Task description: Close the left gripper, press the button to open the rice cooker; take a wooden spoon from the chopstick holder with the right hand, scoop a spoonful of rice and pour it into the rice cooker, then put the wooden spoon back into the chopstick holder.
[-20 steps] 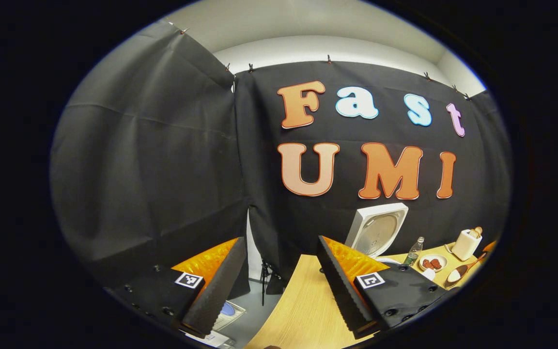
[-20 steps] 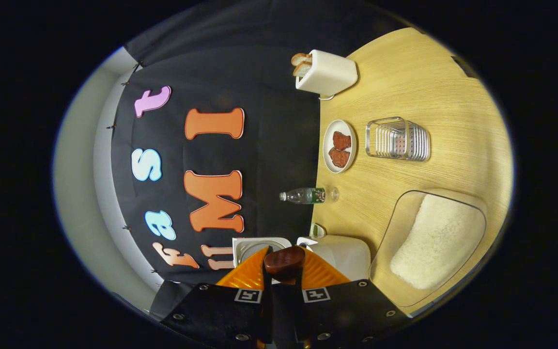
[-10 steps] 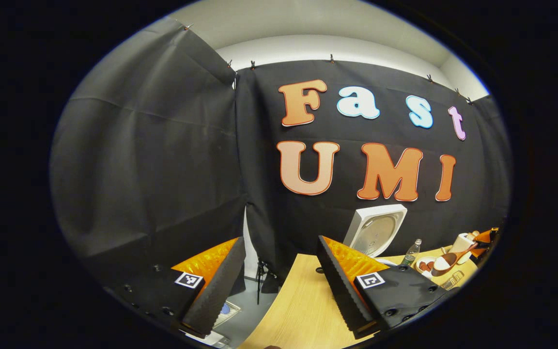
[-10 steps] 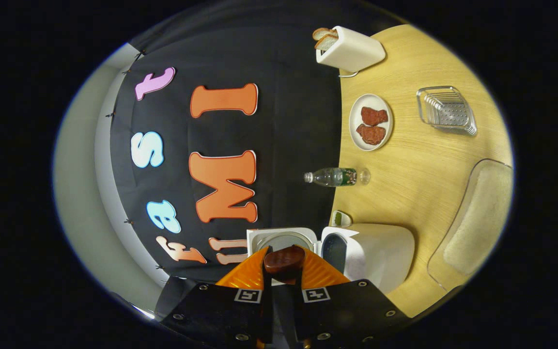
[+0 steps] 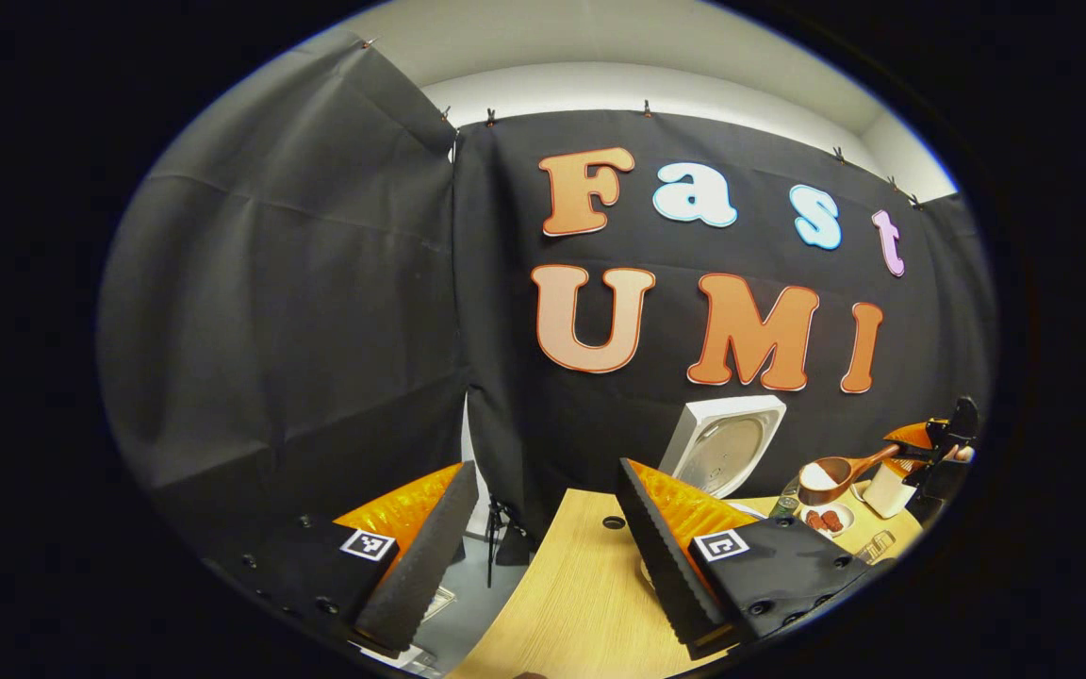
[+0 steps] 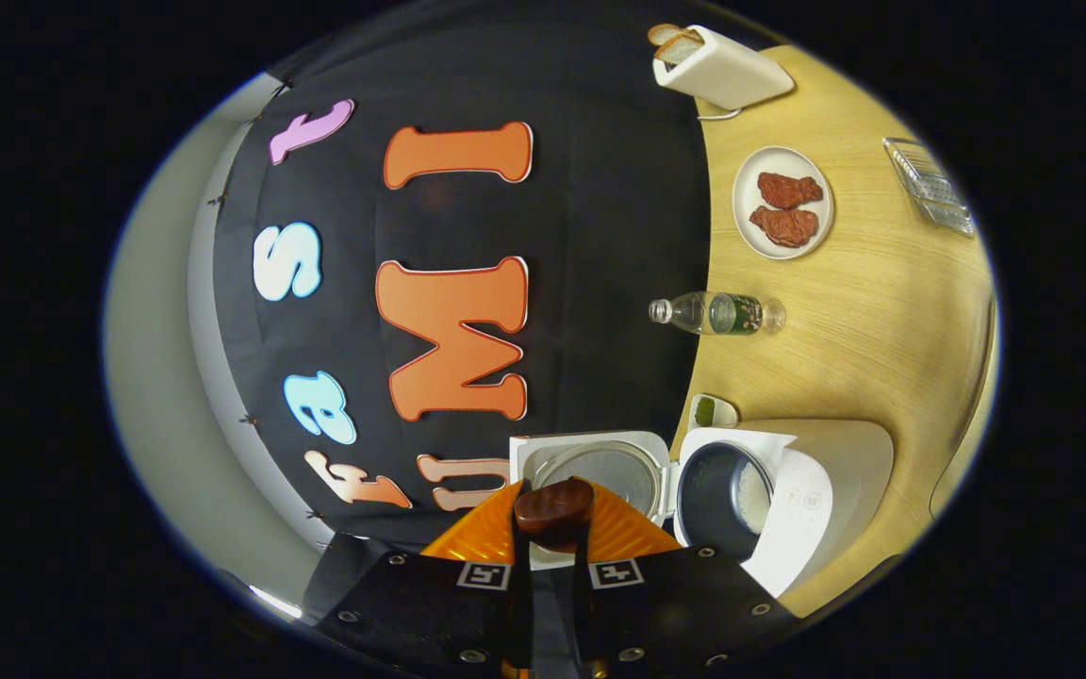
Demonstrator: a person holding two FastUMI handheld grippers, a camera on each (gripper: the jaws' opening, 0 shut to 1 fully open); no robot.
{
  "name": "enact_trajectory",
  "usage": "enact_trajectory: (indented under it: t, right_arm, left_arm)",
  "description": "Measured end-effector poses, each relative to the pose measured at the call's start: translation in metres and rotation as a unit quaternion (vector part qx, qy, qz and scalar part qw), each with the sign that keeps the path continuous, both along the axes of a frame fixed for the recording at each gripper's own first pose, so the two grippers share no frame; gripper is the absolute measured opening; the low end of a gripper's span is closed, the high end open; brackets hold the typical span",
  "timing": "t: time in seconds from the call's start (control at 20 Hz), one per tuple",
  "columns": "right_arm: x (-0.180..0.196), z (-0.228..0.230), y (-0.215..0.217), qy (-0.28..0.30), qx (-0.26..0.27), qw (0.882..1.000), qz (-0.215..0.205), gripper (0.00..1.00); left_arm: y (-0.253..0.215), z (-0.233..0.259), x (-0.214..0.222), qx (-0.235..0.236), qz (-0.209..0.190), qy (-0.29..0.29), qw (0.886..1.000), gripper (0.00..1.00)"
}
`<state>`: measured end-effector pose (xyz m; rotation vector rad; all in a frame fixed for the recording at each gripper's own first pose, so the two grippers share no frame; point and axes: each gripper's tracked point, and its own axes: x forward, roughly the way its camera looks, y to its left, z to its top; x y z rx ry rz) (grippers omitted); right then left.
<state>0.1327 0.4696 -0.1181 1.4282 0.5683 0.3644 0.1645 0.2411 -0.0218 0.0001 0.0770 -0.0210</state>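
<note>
**Over the open cooker, a loaded spoon**

Nearest, in the right gripper view, the right gripper (image 6: 552, 528) has both fingers clamped on the dark, smooth handle of the wooden spoon (image 6: 554, 509), whose long axis runs straight out ahead. Just beyond sits the rice cooker (image 6: 788, 500), white and rounded, its lid (image 6: 600, 464) swung up toward the back edge of the pale wood-grain table (image 6: 882, 311), its dark pot showing some rice. Farther along stand a clear bottle (image 6: 717, 313), a plate (image 6: 748, 203) of reddish meat and a white toaster (image 6: 722, 71).

In the left gripper view, the left gripper (image 5: 543, 538) hangs over the table's corner, ridged fingers spread wide, nothing between them. Far off, the spoon's bowl, heaped white, points toward the raised lid.
</note>
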Motion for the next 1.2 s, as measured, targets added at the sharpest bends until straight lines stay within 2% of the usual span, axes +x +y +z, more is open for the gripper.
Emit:
enact_trajectory:
  t: [0.3,0.55,0.7,1.2]
  right_arm:
    - [0.025,0.025,0.021,-0.061,-0.079,0.995,-0.002,0.16]
    - [0.038,0.038,0.040,-0.119,-0.173,0.978,0.002,0.16]
    - [0.040,0.037,0.046,-0.134,-0.215,0.967,0.006,0.16]
    - [0.041,0.041,0.056,-0.160,-0.262,0.951,0.013,0.16]
  left_arm:
    - [0.008,-0.002,0.007,0.002,0.007,0.003,1.000,0.99]
    - [0.012,-0.007,0.014,0.003,0.012,0.008,1.000,0.99]
    - [0.019,-0.010,0.016,0.010,0.017,0.010,1.000,0.99]
    - [0.028,-0.009,0.019,0.009,0.027,0.010,1.000,0.99]
